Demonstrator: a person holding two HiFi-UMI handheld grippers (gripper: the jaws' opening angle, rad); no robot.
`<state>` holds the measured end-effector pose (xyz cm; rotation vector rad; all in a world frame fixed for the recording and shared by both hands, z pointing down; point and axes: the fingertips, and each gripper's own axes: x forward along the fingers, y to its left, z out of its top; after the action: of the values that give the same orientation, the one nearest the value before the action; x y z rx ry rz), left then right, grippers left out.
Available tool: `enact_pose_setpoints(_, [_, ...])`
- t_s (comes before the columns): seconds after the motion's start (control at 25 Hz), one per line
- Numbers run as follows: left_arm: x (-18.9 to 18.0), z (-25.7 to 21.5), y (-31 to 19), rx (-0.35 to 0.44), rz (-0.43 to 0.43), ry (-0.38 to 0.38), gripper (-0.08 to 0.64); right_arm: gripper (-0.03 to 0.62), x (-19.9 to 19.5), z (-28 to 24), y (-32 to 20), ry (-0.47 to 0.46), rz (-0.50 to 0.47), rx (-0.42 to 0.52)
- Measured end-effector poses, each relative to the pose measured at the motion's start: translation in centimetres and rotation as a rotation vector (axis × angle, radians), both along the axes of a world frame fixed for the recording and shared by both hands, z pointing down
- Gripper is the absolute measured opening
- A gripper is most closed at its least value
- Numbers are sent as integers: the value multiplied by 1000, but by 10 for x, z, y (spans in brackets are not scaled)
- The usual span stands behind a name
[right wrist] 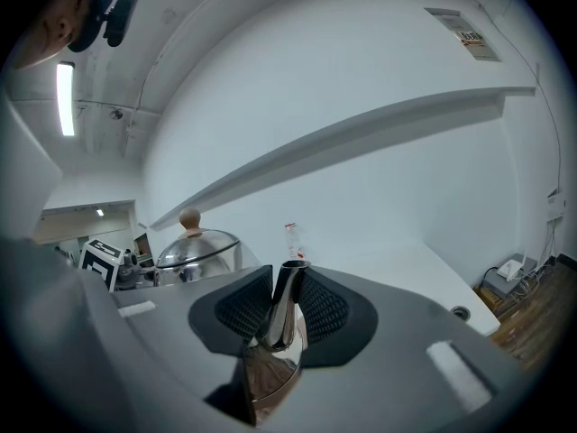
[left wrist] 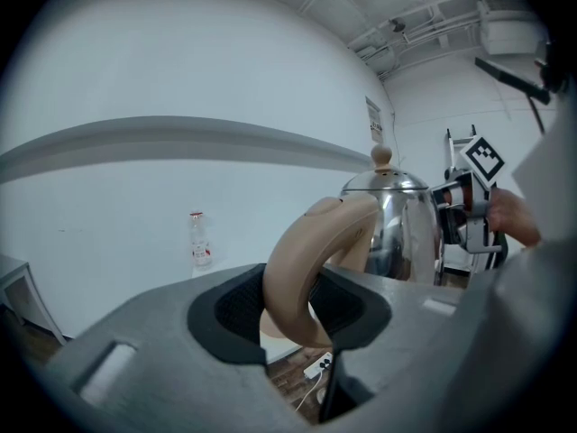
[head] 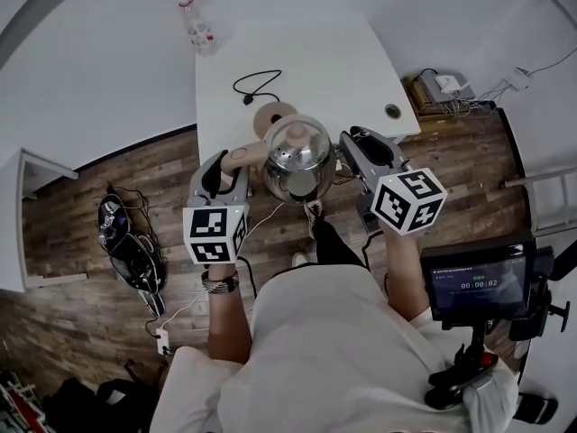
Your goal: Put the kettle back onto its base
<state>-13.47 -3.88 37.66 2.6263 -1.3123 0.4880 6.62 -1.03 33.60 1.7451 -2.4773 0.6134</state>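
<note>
Over the near edge of the white tabletop (head: 334,61), held up between both grippers: a steel kettle (head: 297,152) with a domed lid. On the left gripper (left wrist: 293,314), jaws partly open and clamped around the curved beige handle (left wrist: 302,251). On the right gripper (right wrist: 278,312), jaws pinching the shiny spout (right wrist: 288,278). Just beyond the kettle, toward the tabletop's middle: the round beige base (head: 270,115), bare, a black cord (head: 257,84) behind it. Near the far left corner, a clear bottle (head: 198,27).
</note>
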Motion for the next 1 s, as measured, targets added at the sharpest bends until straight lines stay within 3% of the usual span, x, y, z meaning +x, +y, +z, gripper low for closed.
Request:
enact_pose_setpoints(0.72, [-14,2,11,21,-65,-12,150,91,-12,-1,-4,7,-64,26])
enact_pose_setpoints(1.0, [15,23,-90,-63,-119,-35,150,90,18,24,-120,-14,-121,-66])
